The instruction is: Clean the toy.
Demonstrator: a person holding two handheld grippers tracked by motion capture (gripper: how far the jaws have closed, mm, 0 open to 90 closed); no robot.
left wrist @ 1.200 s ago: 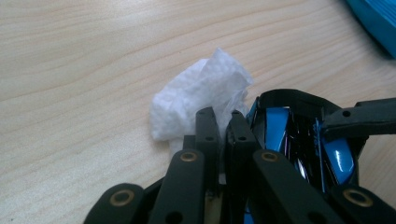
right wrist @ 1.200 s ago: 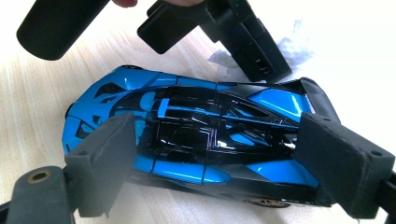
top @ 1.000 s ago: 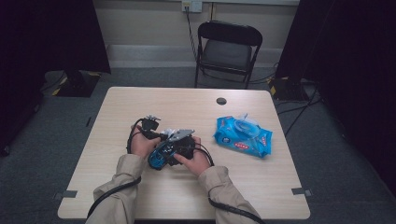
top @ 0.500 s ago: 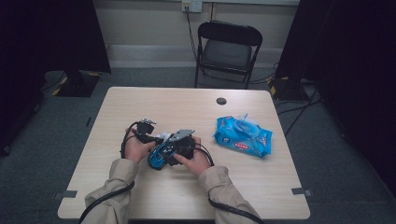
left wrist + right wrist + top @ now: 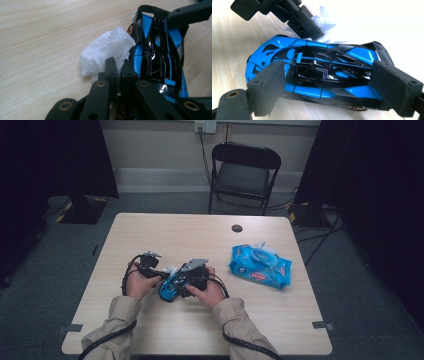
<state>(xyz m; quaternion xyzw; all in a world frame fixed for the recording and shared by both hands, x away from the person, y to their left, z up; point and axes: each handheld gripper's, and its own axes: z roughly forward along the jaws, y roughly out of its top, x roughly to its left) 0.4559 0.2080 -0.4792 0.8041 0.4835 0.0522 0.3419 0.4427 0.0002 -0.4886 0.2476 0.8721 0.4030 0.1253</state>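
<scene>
One car (image 5: 317, 75) (blue) inside right gripper (image 5: 332, 85)

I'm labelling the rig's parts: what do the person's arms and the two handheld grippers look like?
Beige long sleeves cover both forearms. A black cable trails along each. The left gripper has matte black jaw links with brass-coloured pivot rings; the right gripper has broad dark foam-like pads and a grey three-cornered plate on top.

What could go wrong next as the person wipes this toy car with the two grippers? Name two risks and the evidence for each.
1. The left gripper pinches just an edge of the white wipe, so the wipe might slip free while rubbing the blue toy car.
2. The right gripper clamps the car end to end over sloped bodywork; sideways pressure from wiping could possibly twist it out onto the table.
</scene>
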